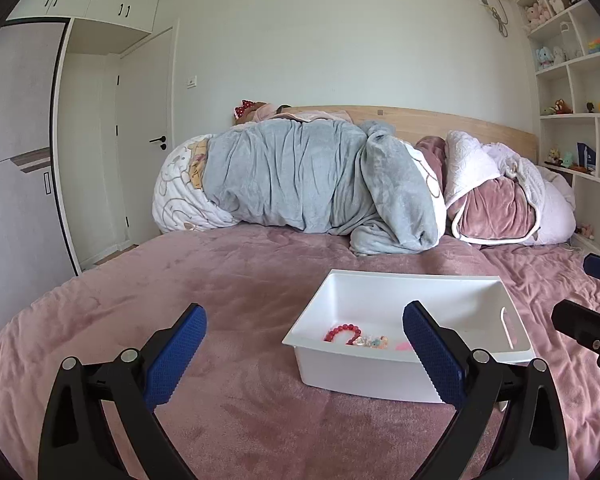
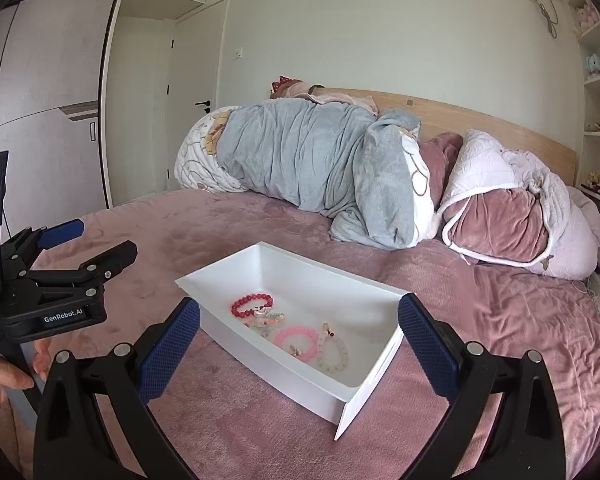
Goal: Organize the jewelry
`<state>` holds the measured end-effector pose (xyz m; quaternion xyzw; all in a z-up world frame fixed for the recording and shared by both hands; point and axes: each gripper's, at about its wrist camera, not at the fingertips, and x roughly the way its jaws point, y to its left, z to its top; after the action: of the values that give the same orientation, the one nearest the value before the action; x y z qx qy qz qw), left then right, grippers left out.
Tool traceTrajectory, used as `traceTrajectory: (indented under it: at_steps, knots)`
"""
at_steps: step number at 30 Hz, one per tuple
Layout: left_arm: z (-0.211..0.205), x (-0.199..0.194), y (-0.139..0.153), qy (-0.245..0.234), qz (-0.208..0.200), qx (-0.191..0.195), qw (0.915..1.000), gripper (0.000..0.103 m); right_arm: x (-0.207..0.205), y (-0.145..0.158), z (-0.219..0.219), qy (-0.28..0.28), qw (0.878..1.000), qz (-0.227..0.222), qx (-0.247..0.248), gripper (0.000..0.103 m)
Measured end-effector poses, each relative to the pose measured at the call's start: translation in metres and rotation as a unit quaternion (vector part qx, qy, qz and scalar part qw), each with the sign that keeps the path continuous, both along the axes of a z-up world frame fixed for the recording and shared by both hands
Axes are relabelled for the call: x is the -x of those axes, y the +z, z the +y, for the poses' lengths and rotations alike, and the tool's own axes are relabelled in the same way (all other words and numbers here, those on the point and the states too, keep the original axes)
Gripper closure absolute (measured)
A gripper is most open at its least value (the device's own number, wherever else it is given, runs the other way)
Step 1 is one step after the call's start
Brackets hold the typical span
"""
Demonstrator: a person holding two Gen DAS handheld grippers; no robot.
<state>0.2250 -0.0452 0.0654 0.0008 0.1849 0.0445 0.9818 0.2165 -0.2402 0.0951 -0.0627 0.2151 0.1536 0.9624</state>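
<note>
A white plastic bin (image 2: 364, 280) sits on the pink bedspread. Inside it lie a red bead bracelet (image 2: 252, 304), a multicoloured bead bracelet (image 2: 266, 320), a pink bracelet (image 2: 296, 338) and a pale bead bracelet (image 2: 334, 354). My right gripper (image 2: 300, 344) is open and empty, just in front of the bin. My left gripper (image 1: 304, 354) is open and empty, to the left of the bin (image 1: 440, 284); the red bracelet (image 1: 342, 332) shows over its near wall. The left gripper also shows in the right wrist view (image 2: 88, 240), and the right one in the left wrist view (image 1: 580, 300).
A rolled grey blanket (image 2: 312, 160) and pink and white bedding (image 2: 512, 208) lie along the wooden headboard. A wardrobe and a door stand at the left. White shelves (image 1: 576, 92) with small toys stand at the right. A hand (image 2: 4, 376) holds the left gripper.
</note>
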Motion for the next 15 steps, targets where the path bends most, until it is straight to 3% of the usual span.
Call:
traceTrajectory:
  at_steps: [7,15]
  knots:
    - [-0.020,-0.006,-0.028,0.008,0.023,-0.008,0.9997,0.004,-0.005,-0.018,-0.011,-0.014,1.000,0.007,-0.001,0.005]
    - [-0.035,-0.007,-0.043,0.019,0.018,-0.036,0.9990,0.004,-0.007,-0.035,-0.014,-0.018,1.000,-0.008,0.001,0.005]
